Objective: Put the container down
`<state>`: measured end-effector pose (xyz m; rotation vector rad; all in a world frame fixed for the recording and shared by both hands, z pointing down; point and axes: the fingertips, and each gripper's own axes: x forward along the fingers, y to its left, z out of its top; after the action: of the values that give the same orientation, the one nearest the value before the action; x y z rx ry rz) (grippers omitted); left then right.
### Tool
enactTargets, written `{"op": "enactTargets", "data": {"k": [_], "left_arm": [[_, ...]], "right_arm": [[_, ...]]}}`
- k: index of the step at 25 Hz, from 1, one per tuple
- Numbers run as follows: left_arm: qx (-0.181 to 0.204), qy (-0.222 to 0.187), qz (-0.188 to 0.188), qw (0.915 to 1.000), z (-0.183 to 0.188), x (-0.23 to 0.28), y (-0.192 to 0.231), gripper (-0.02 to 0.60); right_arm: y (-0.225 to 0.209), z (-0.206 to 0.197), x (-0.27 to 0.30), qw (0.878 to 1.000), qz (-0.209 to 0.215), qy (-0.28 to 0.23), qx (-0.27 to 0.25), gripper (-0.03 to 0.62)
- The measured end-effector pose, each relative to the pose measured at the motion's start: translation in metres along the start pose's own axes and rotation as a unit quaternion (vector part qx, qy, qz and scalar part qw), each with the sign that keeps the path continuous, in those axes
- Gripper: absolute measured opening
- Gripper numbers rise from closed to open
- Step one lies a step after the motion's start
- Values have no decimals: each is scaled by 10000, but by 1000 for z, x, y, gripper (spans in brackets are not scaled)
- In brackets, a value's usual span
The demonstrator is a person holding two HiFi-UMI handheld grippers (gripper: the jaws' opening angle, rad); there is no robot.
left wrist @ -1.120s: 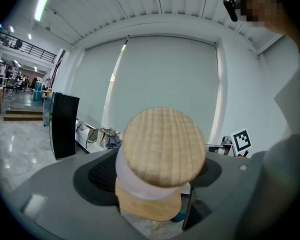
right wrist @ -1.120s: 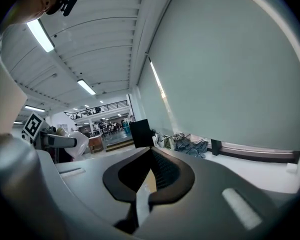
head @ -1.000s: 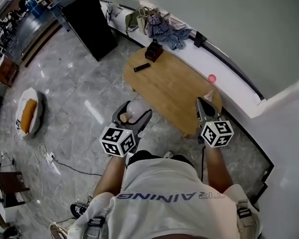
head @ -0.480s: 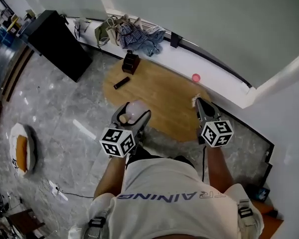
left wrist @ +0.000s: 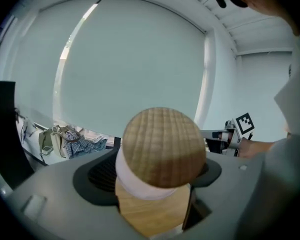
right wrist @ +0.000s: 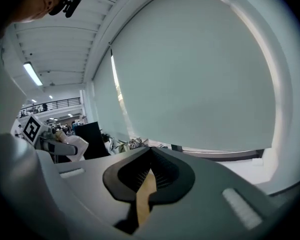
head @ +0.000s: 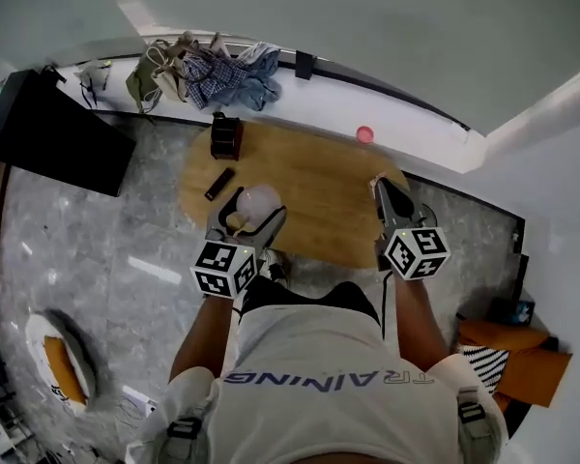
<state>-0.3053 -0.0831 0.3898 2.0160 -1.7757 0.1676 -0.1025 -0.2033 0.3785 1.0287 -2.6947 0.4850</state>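
Observation:
My left gripper (head: 248, 204) is shut on the container (left wrist: 160, 156), a white rounded jar with a wooden lid that faces the camera in the left gripper view. From the head view the container (head: 260, 201) hangs over the near-left part of the oval wooden table (head: 324, 187), above its top. The right gripper (head: 387, 191) hovers over the table's near-right edge. Its jaws meet at the tips with nothing between them, as the right gripper view shows (right wrist: 150, 154).
A black remote (head: 219, 183) and a dark box (head: 226, 135) lie on the table's far left. A pink object (head: 364, 134) sits on the white ledge behind. Clothes and bags (head: 217, 71) are piled on the ledge; a black cabinet (head: 48, 143) stands at left.
The person has turned and stepped up to the table, so both grippers now hang over its near edge. The left gripper still holds the container; the right jaws stay closed.

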Motion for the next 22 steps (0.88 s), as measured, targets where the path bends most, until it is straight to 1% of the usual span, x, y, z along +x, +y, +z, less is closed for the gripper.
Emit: {"op": "enactTargets", "data": {"k": [2,5,8,13,17,20,22], "left_arm": [[208,164,-179,9995,-1,16,17,391],[376,418,-526,9970,-9,44,24,391],[396,701,-829,9933,-29,76,13,391],[616,1184,-1229,9834,-81,138,-21,391],[828,1545,-1335,9754,-135,186,-35,391],[989,1845,-1282,9694,-182,213,-38,391],[1021,1990,-1228,9669,-213,231,-41,391]], "right_arm": [[1,-5,8,9997,-250,12,53,17],[-10,-26,7,9974,-668,165,229,17],[-32,-49,-2,9934,-1019,331,413,17],[-79,-98,-24,9851,-1434,607,726,17],[-114,-146,-28,9783,-1630,820,978,17],[-124,-183,-28,9749,-1610,1007,1162,17],[-129,-204,-24,9732,-1568,1112,1260,17]]}}
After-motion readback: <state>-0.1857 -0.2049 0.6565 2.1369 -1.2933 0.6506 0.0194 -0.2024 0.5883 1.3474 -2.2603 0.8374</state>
